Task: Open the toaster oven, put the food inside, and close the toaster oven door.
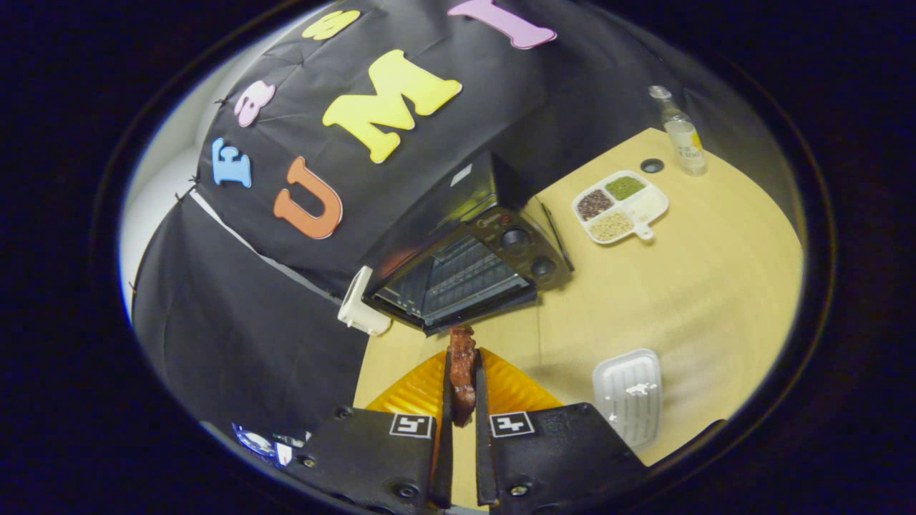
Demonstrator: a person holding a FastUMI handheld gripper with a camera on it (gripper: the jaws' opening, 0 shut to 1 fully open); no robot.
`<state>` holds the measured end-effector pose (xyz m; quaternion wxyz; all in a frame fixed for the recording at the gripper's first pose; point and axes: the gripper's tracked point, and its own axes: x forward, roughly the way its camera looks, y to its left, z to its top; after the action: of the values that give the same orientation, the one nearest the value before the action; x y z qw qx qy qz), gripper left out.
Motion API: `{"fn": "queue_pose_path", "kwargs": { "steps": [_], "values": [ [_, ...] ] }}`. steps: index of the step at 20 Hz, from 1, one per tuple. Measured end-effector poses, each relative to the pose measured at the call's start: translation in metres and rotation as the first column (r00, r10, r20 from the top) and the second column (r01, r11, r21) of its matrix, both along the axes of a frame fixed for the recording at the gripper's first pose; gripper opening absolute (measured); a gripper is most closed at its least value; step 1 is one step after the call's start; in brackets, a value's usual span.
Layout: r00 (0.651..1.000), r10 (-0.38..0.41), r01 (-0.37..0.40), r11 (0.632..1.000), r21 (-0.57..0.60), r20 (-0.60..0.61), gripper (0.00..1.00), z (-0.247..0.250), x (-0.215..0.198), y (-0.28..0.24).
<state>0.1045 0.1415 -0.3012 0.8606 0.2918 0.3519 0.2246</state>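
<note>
Food point(462, 372), a reddish-brown strip of meat, stands pinched between my two fingers, both pressing on its sides, so my gripper point(462, 390) is closed on it above the pale wooden table point(715, 286). Just beside my fingers, toward the table's near edge, lies a white ribbed tray point(628, 393) with a few scraps on it. Just ahead of the meat's tip sits the black toaster oven point(465, 265), its door point(479, 309) dropped open and the wire rack point(458, 275) visible inside; a white block point(363, 309) rests against its side. Beyond the oven, a white divided dish point(620, 206) holds grains and beans in four compartments. Farther still stand a small dark round cap point(652, 165) and a clear bottle point(680, 132), upright near the table's far edge.
</note>
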Motion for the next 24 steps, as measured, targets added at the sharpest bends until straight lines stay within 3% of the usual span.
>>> {"fn": "queue_pose_path", "kwargs": {
  "steps": [3, 6, 9, 13, 18, 24],
  "values": [
    [0.998, -0.058, 0.056, 0.996, 0.071, 0.02, 0.16, -0.009, 0.035, 0.051],
    [0.979, -0.201, 0.194, 0.973, 0.124, 0.045, 0.16, -0.024, 0.08, 0.08],
    [0.934, -0.356, 0.342, 0.92, 0.193, 0.04, 0.16, -0.04, 0.122, 0.098],
    [0.882, -0.472, 0.455, 0.856, 0.244, 0.011, 0.16, -0.07, 0.165, 0.116],
    [0.854, -0.52, 0.501, 0.836, 0.225, 0.031, 0.16, -0.083, 0.196, 0.142],
    [0.855, -0.515, 0.507, 0.856, 0.105, 0.07, 0.2, -0.096, 0.203, 0.142]
  ]
}}
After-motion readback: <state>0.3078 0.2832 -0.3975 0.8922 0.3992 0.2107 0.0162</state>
